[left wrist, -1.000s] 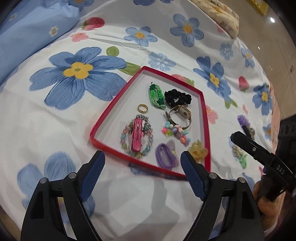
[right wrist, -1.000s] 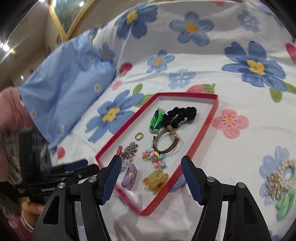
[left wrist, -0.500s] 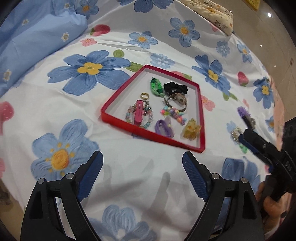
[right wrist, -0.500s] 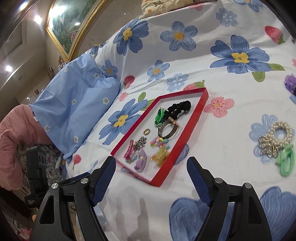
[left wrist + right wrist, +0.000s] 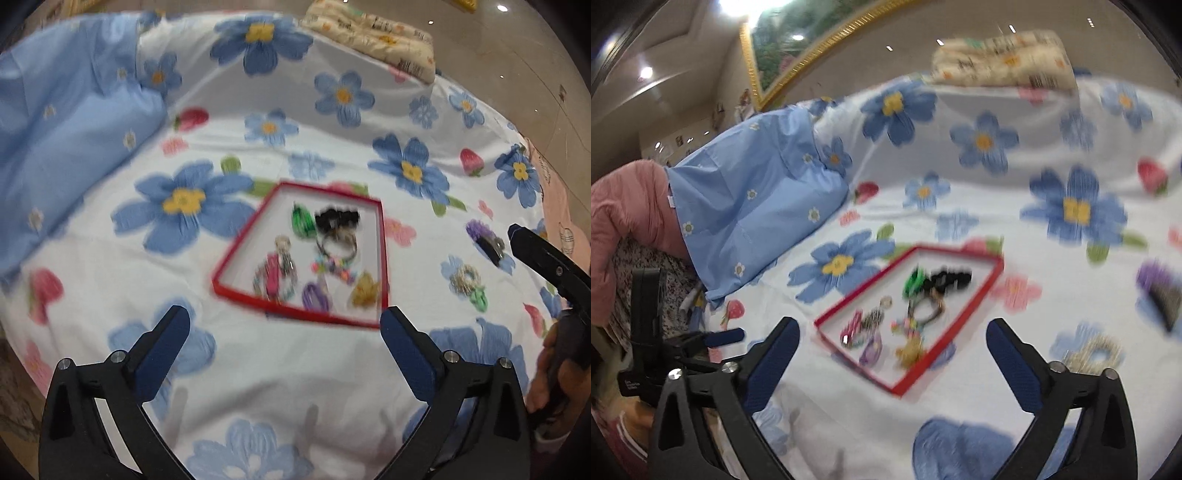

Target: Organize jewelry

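Surface: we look over a bed under a white sheet (image 5: 295, 369) printed with big blue flowers and strawberries; a light blue pillow (image 5: 62, 147) lies at its far left edge, a cream folded quilt (image 5: 373, 40) at its far end.
Tray: a shallow red-rimmed tray (image 5: 384, 258) sits mid-sheet, ahead of both our grippers; both views are blurred.
In the tray: a green piece (image 5: 301, 221), a black scrunchie (image 5: 338, 218), a bracelet (image 5: 338, 245), a pink clip (image 5: 273, 277) on a bead string, a purple tie (image 5: 316, 295), a yellow claw clip (image 5: 365, 291) and a multicoloured bead piece (image 5: 332, 266).
Loose jewellery: a pearl ring with a green piece (image 5: 467, 282) and a purple-and-dark piece (image 5: 484, 238) lie on the sheet right of the tray.
Left gripper (image 5: 284, 328): jaws have just been opening, now spread wide; nothing between them.
Right gripper (image 5: 892, 339): jaws likewise just opening, wide, empty, above the sheet short of the tray.
Our hand (image 5: 550, 373): wrapped round the right gripper's handle.
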`<move>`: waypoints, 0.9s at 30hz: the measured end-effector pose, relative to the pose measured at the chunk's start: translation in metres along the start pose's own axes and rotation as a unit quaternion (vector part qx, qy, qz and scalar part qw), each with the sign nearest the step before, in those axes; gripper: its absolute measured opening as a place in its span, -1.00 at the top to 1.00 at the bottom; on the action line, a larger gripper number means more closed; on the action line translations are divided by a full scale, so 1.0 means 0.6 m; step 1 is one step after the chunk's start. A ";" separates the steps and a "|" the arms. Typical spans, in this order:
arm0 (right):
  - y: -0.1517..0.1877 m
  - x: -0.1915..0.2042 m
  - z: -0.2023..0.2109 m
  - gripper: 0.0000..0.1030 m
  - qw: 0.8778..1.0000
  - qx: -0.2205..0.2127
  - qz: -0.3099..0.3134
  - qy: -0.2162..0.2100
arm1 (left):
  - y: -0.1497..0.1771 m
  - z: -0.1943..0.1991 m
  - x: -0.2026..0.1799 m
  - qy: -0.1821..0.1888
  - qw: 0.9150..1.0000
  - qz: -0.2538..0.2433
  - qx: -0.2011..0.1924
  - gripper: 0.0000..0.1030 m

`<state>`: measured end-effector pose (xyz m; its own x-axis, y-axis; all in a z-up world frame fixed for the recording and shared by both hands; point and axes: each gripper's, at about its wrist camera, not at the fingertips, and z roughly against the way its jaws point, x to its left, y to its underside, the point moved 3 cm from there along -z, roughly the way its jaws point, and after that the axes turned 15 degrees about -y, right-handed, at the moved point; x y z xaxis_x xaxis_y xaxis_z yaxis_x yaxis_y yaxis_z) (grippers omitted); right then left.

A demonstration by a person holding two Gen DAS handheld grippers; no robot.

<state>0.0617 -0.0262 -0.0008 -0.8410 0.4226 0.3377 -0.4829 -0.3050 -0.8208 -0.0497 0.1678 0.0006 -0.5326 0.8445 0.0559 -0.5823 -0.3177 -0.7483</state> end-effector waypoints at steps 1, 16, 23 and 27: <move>-0.007 0.005 0.001 -1.00 1.000 0.000 0.008 0.001 | -0.003 0.001 0.000 -0.007 1.000 -0.002 -0.007 -1.00; 0.121 -0.025 -0.049 -1.00 0.999 0.013 0.001 0.047 | 0.075 -0.033 -0.010 -0.059 0.998 -0.017 -0.026 -1.00; 0.140 -0.017 -0.043 -1.00 0.998 0.020 0.011 0.058 | 0.089 -0.020 -0.016 -0.065 0.997 -0.023 -0.031 -1.00; 0.140 -0.014 -0.038 -1.00 0.998 0.014 0.010 0.060 | 0.094 -0.017 -0.020 -0.064 0.997 -0.023 -0.029 -1.00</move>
<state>0.0338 -0.0360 -0.0829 -0.8161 0.5152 0.2618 -0.4740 -0.3374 -0.8133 -0.0699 0.1445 -0.0489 -0.5818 0.7949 0.1719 -0.5736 -0.2512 -0.7797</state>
